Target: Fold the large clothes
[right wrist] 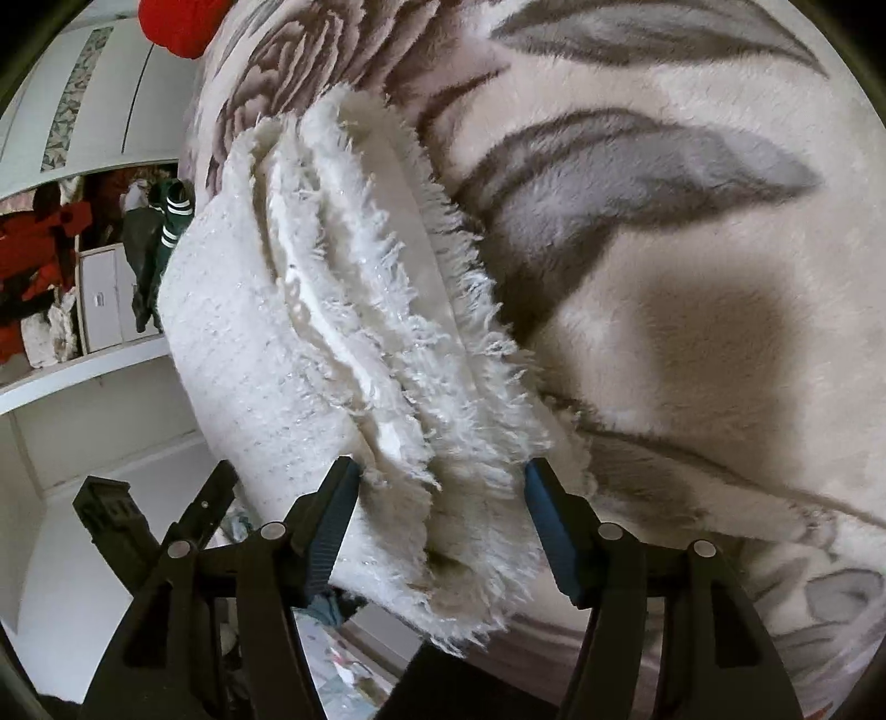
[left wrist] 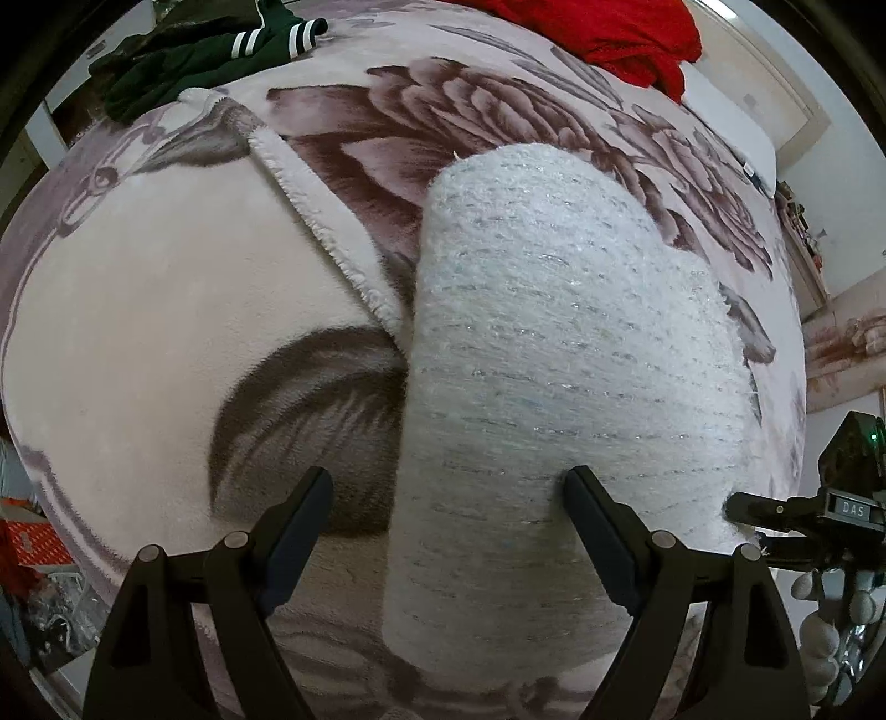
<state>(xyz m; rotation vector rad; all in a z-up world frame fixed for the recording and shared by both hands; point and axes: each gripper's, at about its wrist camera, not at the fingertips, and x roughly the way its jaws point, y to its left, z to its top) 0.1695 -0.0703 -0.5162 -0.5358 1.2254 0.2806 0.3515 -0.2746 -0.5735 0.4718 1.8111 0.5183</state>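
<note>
A folded white fuzzy knit garment with silver threads lies on a floral blanket on the bed. My left gripper is open, its jaws straddling the garment's near left edge. In the right wrist view the garment shows its stacked fringed edges. My right gripper is open with the fringed end between its jaws. The right gripper also shows in the left wrist view, at the garment's right side.
A dark green striped garment lies at the far left of the bed, a red garment at the far end. A folded blanket edge runs left of the white garment. Wardrobe shelves stand beyond the bed.
</note>
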